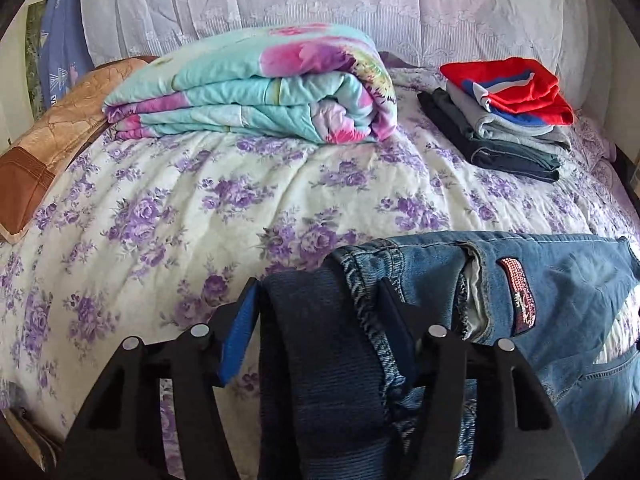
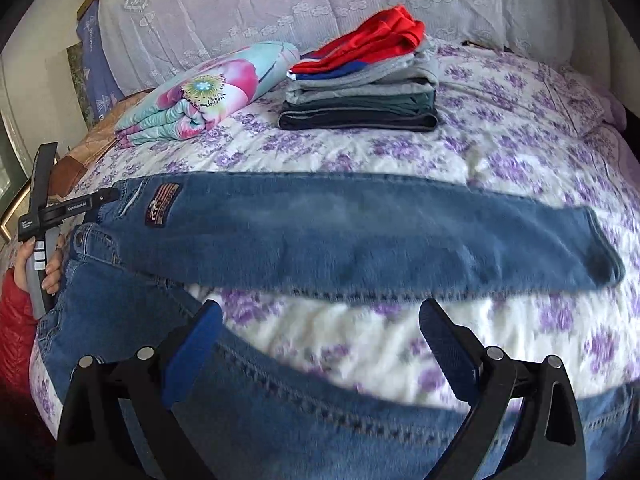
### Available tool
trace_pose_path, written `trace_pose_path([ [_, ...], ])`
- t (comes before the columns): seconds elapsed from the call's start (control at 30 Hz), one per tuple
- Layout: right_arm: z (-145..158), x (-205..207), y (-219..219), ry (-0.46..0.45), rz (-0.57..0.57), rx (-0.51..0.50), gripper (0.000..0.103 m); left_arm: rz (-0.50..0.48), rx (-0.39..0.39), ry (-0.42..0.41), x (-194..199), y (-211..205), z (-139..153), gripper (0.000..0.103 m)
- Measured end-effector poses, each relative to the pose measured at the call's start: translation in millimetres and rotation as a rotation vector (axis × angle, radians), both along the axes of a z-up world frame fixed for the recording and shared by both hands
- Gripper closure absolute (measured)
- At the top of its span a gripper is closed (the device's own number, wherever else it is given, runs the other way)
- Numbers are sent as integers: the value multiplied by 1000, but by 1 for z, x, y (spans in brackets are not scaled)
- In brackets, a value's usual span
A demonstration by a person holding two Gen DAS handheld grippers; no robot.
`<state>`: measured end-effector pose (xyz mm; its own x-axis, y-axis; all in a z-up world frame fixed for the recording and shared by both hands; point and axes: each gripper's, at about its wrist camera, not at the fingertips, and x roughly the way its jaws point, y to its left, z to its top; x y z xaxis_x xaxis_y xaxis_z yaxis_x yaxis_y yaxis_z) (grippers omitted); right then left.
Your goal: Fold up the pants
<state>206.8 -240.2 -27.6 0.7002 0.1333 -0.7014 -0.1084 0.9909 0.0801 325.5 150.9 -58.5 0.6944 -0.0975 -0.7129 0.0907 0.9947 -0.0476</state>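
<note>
Bed (image 1: 168, 184): a wide bed under a white quilt printed with purple flowers fills both views.
Jeans (image 2: 360, 232): blue denim pants lie across the near part of the bed, one leg stretched flat toward the right, the other leg nearer the cameras, the waist at the left.
Folded quilt (image 1: 256, 92): a turquoise and pink bundle sits at the far side, well apart from the jeans.
Clothes stack (image 2: 360, 92): folded garments, red on top, sit beside that bundle.
Left gripper (image 1: 320, 312): its jaws are about half closed around the dark waistband, which fills the gap and appears to touch both pads; it looks gripped.
Right gripper (image 2: 320, 332): jaws spread wide, holding nothing, hovering over the near leg's seam.
Step in hand: probably securing the waist before laying one leg over the other.
Next move: the right gripper likely needs to close on the near leg's edge, so both ends lift together without bunching.
</note>
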Motion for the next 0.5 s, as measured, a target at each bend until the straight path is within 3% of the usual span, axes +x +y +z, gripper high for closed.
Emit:
trace_pose_path([
  [0.23, 14, 55, 3, 4, 78, -82, 4, 2, 20, -32, -6, -3, 4, 46],
  [0.33, 13, 88, -6, 47, 131, -51, 4, 1, 14, -31, -5, -2, 4, 46],
  [0.5, 10, 129, -16, 73, 145, -83, 4, 0, 9, -25, -5, -2, 4, 46],
])
